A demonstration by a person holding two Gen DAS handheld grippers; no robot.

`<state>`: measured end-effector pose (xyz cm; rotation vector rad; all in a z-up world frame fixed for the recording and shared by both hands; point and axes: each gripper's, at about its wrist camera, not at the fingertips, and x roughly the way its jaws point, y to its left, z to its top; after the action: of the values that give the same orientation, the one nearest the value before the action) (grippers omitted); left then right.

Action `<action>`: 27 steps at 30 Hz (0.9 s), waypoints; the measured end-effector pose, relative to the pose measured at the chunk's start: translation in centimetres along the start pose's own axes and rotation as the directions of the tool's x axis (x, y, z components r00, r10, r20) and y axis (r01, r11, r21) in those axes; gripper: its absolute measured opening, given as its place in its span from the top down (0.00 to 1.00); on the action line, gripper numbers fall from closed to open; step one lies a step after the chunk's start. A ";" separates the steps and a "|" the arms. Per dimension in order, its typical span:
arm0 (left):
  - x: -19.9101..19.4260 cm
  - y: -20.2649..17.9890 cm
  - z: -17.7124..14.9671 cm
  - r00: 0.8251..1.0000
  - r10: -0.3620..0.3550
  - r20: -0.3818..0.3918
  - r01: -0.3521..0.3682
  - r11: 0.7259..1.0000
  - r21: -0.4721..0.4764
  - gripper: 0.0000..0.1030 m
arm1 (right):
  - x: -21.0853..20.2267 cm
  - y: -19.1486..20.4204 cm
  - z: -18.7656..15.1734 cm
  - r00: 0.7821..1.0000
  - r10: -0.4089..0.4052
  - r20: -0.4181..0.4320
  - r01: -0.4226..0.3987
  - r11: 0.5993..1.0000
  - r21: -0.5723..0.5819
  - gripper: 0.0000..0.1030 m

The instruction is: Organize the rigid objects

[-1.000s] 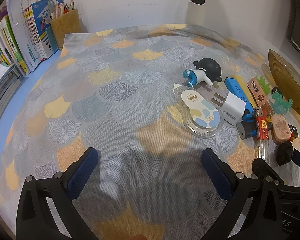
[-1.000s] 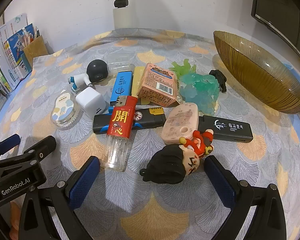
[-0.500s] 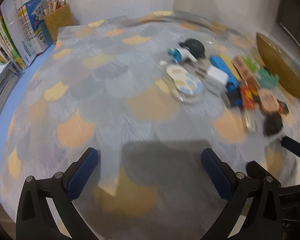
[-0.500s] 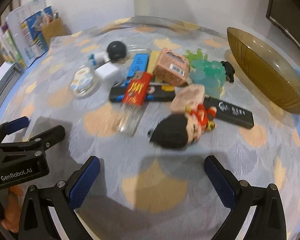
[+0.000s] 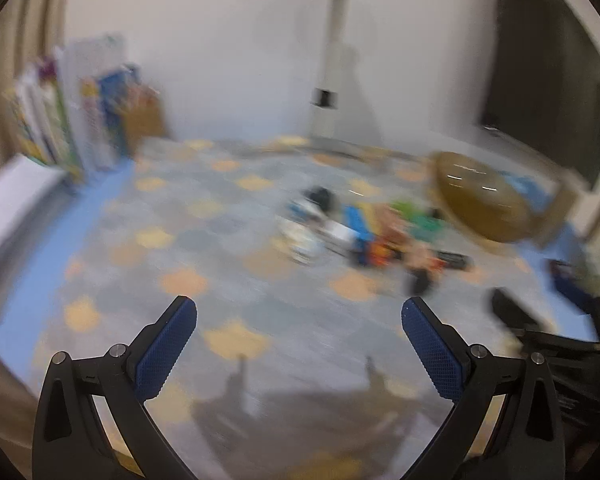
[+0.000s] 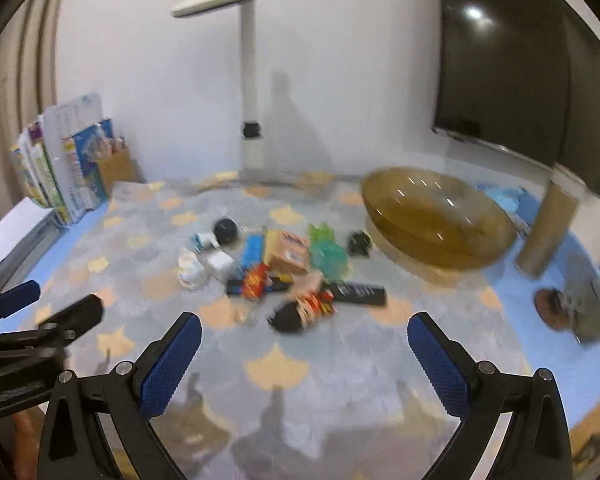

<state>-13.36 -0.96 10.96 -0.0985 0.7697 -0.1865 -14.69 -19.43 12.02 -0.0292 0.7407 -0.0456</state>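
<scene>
Left gripper [image 5: 300, 316]: jaws spread wide, empty, above bare scallop-patterned cloth [image 5: 228, 264].
Right gripper [image 6: 305, 332]: jaws spread, empty.
Pile of small rigid objects [image 6: 284, 268]: ahead of both jaws, mid-desk; motion blur hides details, perhaps a charger.
Amber glass bowl [image 6: 440, 220]: ahead-right of the pile, apart.
Open room: left and near the jaws.
Books [image 6: 56, 172]: far-left edge.

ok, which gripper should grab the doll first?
Right, probably. The right gripper is open with the doll just ahead of it; from the left gripper it sits far off to the right.
</scene>
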 end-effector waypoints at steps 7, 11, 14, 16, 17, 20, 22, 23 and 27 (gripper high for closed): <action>-2.0 -1.4 -2.3 0.994 0.092 0.060 -0.095 0.994 0.048 0.01 | -1.4 -0.2 -2.1 0.999 -0.031 -0.040 0.030 1.000 -0.007 0.00; -3.2 -1.3 -2.4 0.994 0.070 0.081 -0.072 0.997 0.029 0.01 | -2.9 -0.8 -2.1 1.000 -0.022 -0.001 0.022 1.000 0.000 0.00; -3.1 -1.3 -2.4 0.994 0.078 0.083 -0.081 0.996 0.036 0.01 | -3.8 -1.8 -1.9 1.000 0.001 0.028 -0.002 0.999 0.036 0.00; -2.9 -1.2 -2.4 0.993 0.085 0.082 -0.089 0.995 0.044 0.01 | -3.8 -2.3 -1.8 0.999 0.029 0.030 -0.031 0.998 0.058 0.00; -2.7 -1.1 -2.4 0.993 0.086 0.079 -0.090 0.995 0.045 0.01 | -3.6 -2.5 -1.9 0.998 0.050 0.025 -0.052 0.997 0.065 0.00; -1.6 -0.4 -2.0 0.995 0.079 0.060 -0.081 0.996 0.038 0.01 | -2.4 -2.5 -2.0 0.998 0.057 -0.003 -0.056 0.996 0.066 0.00; -0.5 0.4 -1.5 0.997 0.068 0.040 -0.069 0.997 0.033 0.01 | -1.4 -2.6 -2.0 0.999 0.049 -0.022 -0.047 0.997 0.064 0.00; 0.1 0.7 -1.3 0.998 0.058 0.028 -0.059 0.998 0.033 0.01 | -0.7 -2.7 -1.9 0.999 0.038 -0.034 -0.035 0.997 0.069 0.01; 4.3 2.4 0.6 0.998 0.010 -0.066 -0.009 1.000 0.011 0.01 | 1.7 -3.2 -1.2 0.997 0.037 -0.064 -0.031 0.996 0.087 0.06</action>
<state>-9.58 0.51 8.05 -0.0790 0.8353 -0.1854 -14.29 -22.68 10.12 0.0676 0.8045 -0.0460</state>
